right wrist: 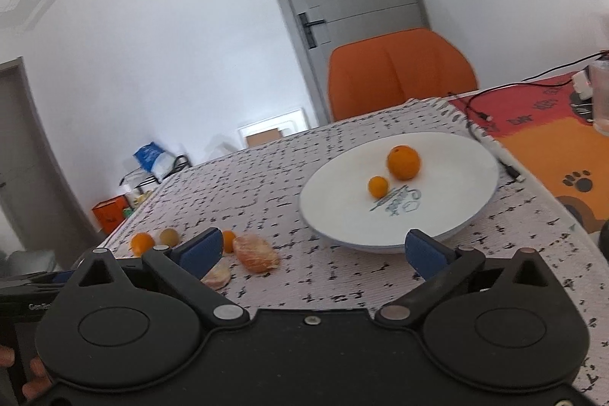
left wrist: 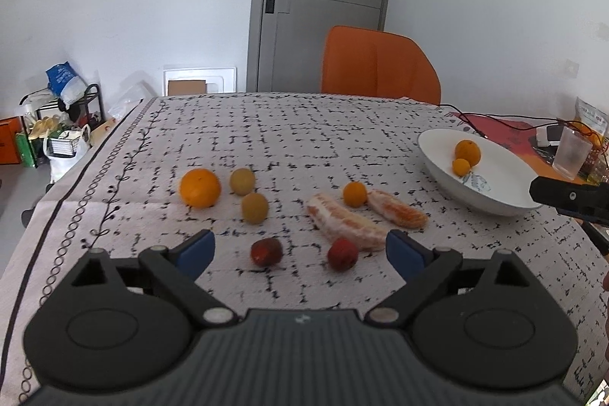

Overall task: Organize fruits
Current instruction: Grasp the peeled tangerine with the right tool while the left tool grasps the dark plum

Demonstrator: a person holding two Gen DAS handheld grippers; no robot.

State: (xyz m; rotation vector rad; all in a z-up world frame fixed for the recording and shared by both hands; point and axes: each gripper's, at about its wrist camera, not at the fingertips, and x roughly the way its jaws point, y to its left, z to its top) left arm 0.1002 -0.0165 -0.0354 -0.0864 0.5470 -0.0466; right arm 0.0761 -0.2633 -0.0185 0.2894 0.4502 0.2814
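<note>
A white plate [left wrist: 506, 174] at the right holds an orange [left wrist: 467, 151] and a small kumquat [left wrist: 461, 167]; the plate also shows in the right wrist view [right wrist: 449, 174]. On the cloth lie a large orange [left wrist: 200, 188], two yellow-green fruits [left wrist: 242, 181] [left wrist: 254, 208], a small orange [left wrist: 355, 194], two peeled citrus pieces [left wrist: 344, 221] [left wrist: 397, 208] and two red fruits [left wrist: 266, 252] [left wrist: 342, 255]. My left gripper [left wrist: 300, 250] is open and empty, just before the red fruits. My right gripper [right wrist: 314, 252] is open and empty, in front of the plate.
An orange chair [left wrist: 377, 65] stands behind the table. A clear cup [left wrist: 571, 153], cables and packets sit at the far right on a red-orange mat [right wrist: 552, 139]. The table's left edge drops to floor clutter [left wrist: 57, 124].
</note>
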